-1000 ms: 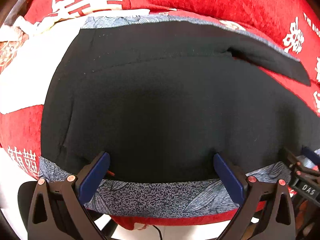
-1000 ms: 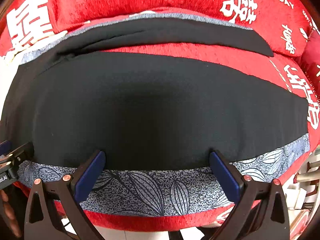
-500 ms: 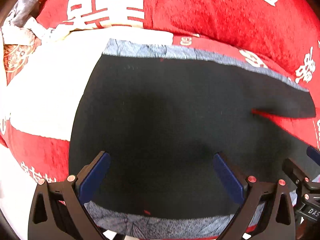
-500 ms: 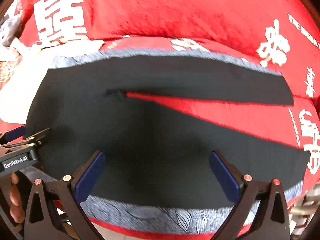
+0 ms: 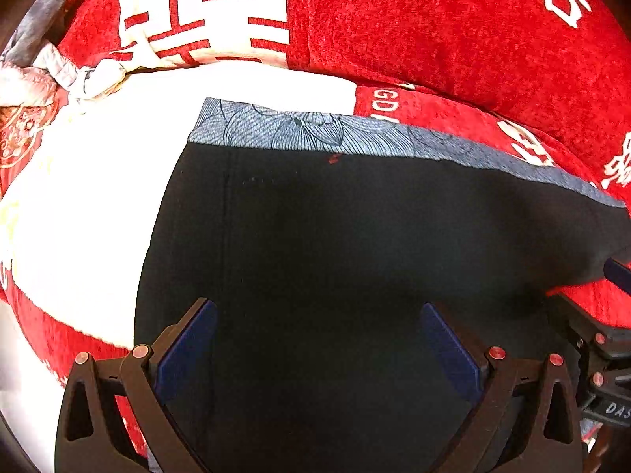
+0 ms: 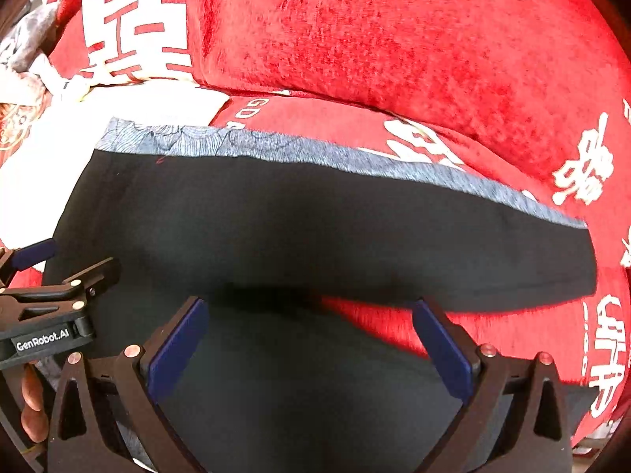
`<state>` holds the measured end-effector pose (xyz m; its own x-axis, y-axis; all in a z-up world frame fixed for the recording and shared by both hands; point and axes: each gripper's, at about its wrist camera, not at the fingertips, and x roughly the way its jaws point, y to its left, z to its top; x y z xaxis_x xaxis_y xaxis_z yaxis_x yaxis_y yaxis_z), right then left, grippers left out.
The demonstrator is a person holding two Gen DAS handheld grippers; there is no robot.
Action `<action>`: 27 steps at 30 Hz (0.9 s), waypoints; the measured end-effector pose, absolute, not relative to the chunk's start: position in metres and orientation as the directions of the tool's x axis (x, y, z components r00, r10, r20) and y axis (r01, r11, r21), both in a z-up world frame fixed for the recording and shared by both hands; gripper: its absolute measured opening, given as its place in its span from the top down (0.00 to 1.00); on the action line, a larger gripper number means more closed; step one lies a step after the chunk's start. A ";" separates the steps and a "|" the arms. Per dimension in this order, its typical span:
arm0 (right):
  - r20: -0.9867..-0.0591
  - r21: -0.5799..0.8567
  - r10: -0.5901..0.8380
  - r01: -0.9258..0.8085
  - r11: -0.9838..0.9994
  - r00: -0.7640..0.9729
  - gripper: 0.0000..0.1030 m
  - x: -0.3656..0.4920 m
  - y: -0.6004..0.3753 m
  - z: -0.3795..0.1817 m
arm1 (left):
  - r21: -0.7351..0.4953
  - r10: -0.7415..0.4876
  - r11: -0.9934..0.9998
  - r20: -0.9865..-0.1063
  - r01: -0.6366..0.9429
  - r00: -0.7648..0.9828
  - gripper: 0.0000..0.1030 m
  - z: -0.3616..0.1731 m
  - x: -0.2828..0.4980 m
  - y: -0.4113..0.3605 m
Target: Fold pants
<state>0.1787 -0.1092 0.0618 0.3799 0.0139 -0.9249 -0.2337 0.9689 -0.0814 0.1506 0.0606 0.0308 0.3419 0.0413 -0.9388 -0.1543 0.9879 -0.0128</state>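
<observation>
Black pants [image 5: 355, 244] with a blue-grey patterned side stripe [image 5: 315, 134] lie flat on a red sofa seat. In the right wrist view the two legs [image 6: 315, 228] spread apart, with red seat showing between them. My left gripper [image 5: 315, 339] is open above the waist end of the pants and holds nothing. My right gripper [image 6: 307, 335] is open above the crotch area, over the near leg, and holds nothing. The left gripper also shows in the right wrist view [image 6: 51, 272] at the left edge.
Red sofa back cushions [image 6: 374, 39] with white characters rise behind the pants. A white cloth patch [image 5: 86, 197] covers the seat left of the pants. Crumpled grey fabric [image 5: 47, 47] lies at the far left.
Both grippers have moved forward over the pants, from the near striped edge toward the far striped edge. Both stayed open. The pants lie as before.
</observation>
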 end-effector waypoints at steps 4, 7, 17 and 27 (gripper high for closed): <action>-0.930 -0.074 0.036 -0.280 0.957 0.366 0.00 0.205 -0.102 0.049 | 0.000 0.053 0.987 -0.942 -0.158 0.331 0.00 0.023 0.167 0.064; -0.935 -0.061 0.067 -0.343 0.937 0.348 0.00 0.226 -0.095 0.039 | -0.002 0.051 0.987 -0.946 -0.163 0.320 0.00 0.017 0.175 0.067; -0.958 0.014 0.165 -0.535 0.845 0.235 0.00 0.305 -0.087 0.000 | 0.004 0.044 0.990 -0.958 -0.142 0.284 0.00 0.003 0.200 0.061; -0.952 0.137 0.287 -0.692 0.709 0.106 0.00 0.349 -0.076 -0.019 | -0.021 0.020 0.989 -0.960 -0.146 0.278 0.00 0.000 0.217 0.058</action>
